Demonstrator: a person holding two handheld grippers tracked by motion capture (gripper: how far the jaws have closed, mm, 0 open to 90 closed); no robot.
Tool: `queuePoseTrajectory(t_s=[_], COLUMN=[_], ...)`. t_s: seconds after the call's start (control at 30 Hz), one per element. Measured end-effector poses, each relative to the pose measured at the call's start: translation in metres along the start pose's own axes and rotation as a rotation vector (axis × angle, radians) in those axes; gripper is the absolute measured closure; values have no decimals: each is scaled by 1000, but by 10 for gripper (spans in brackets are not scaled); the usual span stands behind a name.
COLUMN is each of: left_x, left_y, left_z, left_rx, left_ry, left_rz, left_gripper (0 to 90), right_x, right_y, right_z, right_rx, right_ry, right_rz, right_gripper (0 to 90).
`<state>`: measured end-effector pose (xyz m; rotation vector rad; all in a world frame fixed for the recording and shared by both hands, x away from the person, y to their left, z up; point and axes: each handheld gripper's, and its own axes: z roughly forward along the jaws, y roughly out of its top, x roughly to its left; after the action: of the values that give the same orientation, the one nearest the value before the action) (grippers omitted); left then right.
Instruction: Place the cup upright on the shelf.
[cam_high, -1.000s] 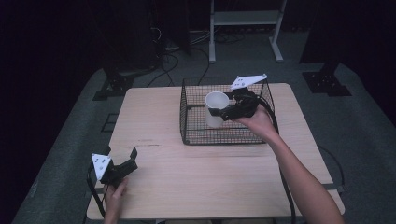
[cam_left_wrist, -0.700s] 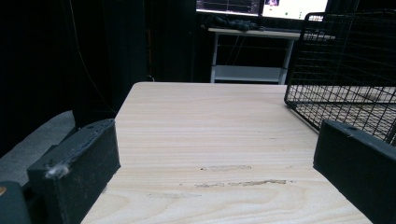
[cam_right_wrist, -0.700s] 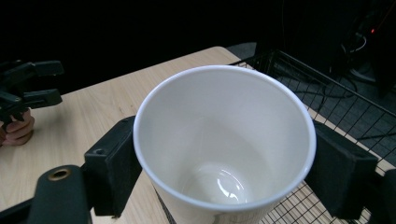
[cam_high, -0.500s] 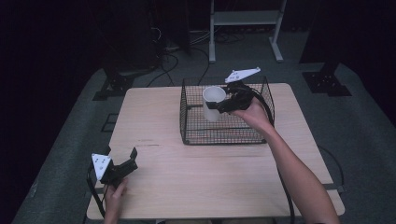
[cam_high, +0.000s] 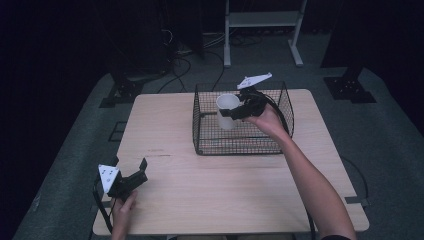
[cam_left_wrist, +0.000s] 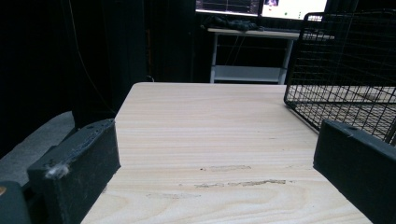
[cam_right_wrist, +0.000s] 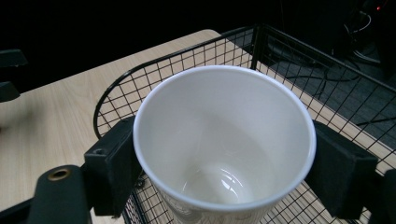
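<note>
A wooden table (cam_high: 200, 200) carries a black wire basket (cam_high: 205, 135) set toward its far edge, a little right of the middle. The right gripper (cam_high: 235, 111) is held over the basket, its jaws closed on the sides of a white paper cup (cam_high: 226, 111). The cup is upright, its mouth about level with the basket's top rim, and it hangs inside the left half of the basket; whether its bottom touches the basket floor cannot be told. In the right gripper view the cup (cam_right_wrist: 224, 144) is empty, with a black jaw pressed against each side just under the rim, and the basket's wire wall (cam_right_wrist: 140, 88) and the table top lie behind it.

The left gripper (cam_high: 131, 176) sits near the table's near left corner, held by the person's left hand (cam_high: 122, 212). Its jaws stand wide apart and hold nothing. In the left gripper view bare table top (cam_left_wrist: 205, 140) lies between the two jaws, and the near left corner of the basket (cam_left_wrist: 345, 84) stands well off to the right
</note>
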<state>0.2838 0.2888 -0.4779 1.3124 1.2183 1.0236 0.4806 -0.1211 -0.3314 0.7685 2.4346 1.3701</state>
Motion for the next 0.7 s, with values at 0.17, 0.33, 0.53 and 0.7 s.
queuePoseTrajectory(t_s=[0.17, 0.33, 0.53, 0.7], left_x=[0, 0, 0, 0], left_y=[0, 0, 0, 0], left_z=[0, 0, 0, 0], left_rx=[-2, -2, -2, -2], left_ry=[0, -3, -3, -3], left_rz=[0, 4, 3, 2], left_gripper=[0, 0, 0, 0], right_x=[-5, -8, -12, -16], right_y=[-3, -6, -8, -12], right_z=[6, 12, 20, 27], right_rx=[10, 14, 16, 35], right_ry=[-4, 11, 11, 13], right_rz=[15, 28, 40, 45], right_gripper=[189, 189, 189, 189])
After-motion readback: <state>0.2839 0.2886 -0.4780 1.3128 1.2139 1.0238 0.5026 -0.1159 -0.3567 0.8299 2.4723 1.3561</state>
